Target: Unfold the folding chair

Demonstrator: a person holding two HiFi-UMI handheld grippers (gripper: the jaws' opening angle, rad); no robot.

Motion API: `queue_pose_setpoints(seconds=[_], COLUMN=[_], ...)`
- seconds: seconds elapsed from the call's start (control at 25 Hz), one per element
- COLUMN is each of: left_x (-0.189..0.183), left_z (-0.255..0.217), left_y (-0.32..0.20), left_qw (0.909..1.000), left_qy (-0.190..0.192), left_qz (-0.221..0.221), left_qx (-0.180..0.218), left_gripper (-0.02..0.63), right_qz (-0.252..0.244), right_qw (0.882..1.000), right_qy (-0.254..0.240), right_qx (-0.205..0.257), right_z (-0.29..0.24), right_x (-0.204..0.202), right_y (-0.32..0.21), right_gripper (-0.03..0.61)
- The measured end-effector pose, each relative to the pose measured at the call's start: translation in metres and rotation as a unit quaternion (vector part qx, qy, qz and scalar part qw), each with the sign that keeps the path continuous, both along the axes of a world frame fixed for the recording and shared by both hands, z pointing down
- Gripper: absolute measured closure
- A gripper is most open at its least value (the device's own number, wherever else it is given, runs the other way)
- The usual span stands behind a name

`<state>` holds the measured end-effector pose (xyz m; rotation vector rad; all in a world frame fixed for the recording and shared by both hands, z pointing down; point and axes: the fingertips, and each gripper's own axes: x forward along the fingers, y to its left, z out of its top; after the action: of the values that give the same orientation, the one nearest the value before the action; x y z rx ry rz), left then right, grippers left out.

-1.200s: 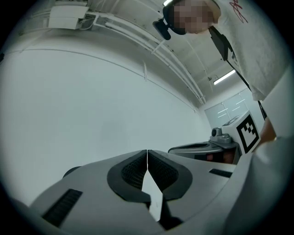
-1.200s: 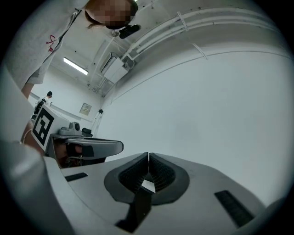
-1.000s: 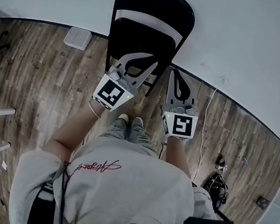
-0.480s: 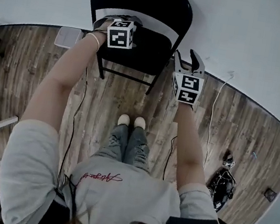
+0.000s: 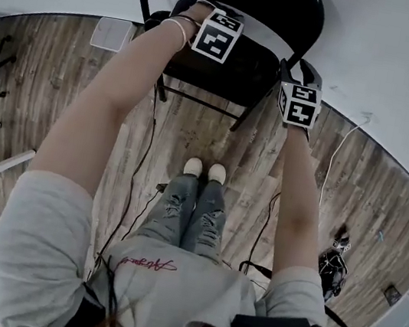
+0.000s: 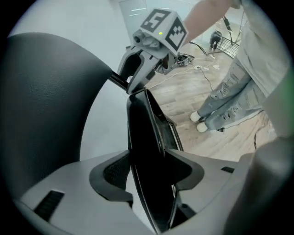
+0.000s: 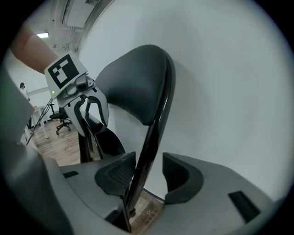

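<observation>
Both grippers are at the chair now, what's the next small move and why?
Probably close the right gripper on the frame tube: the tube stands between its open jaws, ungripped, while the left gripper has the seat between its closing jaws. Both holds should come before swinging the seat down.

No word or number can be read for certain. The red cursive lettering across the person's grey shirt is too small and bent to make out. The cube on the left tongs and the cube on the right tongs carry only black-and-white square markers, no letters
</observation>
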<state>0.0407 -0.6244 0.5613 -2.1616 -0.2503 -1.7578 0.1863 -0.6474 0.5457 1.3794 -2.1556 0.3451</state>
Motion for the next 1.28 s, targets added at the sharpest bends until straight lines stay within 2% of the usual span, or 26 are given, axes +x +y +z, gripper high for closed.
queue_pose_setpoints(seconds=[0.08,0.12,0.2,0.28,0.32,0.44,0.56,0.68,1.0,1.28], left_x=[0.000,0.001,-0.001,-0.011,-0.017,-0.026,-0.020,-0.021,-0.019,-0.021], left_z=[-0.002,-0.002,0.004,0.020,0.028,0.038,0.034,0.035,0.028,0.017], left_y=[-0.003,-0.005,-0.010,-0.010,-0.007,0.003,0.001,0.000,0.016,0.038], left_qw=[0.9995,0.9994,0.9995,0.9973,0.9959,0.9943,0.9951,0.9949,0.9950,0.9941], left_qy=[-0.008,-0.006,-0.002,-0.023,-0.041,-0.079,-0.062,-0.052,-0.034,-0.023], left_qz=[0.023,0.019,-0.021,-0.070,-0.076,-0.042,-0.060,-0.080,-0.094,-0.097], left_qx=[0.020,0.028,0.023,-0.009,-0.026,-0.057,-0.049,-0.031,0.003,0.043], left_gripper=[0.352,0.297,0.295,0.295,0.296,0.375,0.435,0.460,0.488,0.492], right_qz=[0.005,0.008,0.011,0.010,0.007,-0.004,-0.001,0.008,0.018,0.017], right_qw=[1.000,0.999,0.999,0.999,1.000,1.000,1.000,1.000,0.998,0.998], right_qy=[-0.022,-0.032,-0.037,-0.028,-0.025,-0.023,-0.022,-0.017,-0.061,-0.065], right_qx=[0.001,0.005,0.014,0.016,0.015,0.011,0.017,0.019,0.009,-0.009], right_z=[0.001,0.000,-0.001,-0.001,-0.001,-0.001,-0.003,-0.001,0.000,-0.002], right_x=[-0.006,-0.007,-0.008,-0.008,-0.009,-0.012,-0.009,-0.009,-0.006,-0.007], right_y=[-0.002,-0.001,0.000,0.002,0.002,0.002,0.000,0.000,0.003,0.009], right_gripper=[0.437,0.440,0.442,0.442,0.442,0.442,0.442,0.442,0.453,0.456])
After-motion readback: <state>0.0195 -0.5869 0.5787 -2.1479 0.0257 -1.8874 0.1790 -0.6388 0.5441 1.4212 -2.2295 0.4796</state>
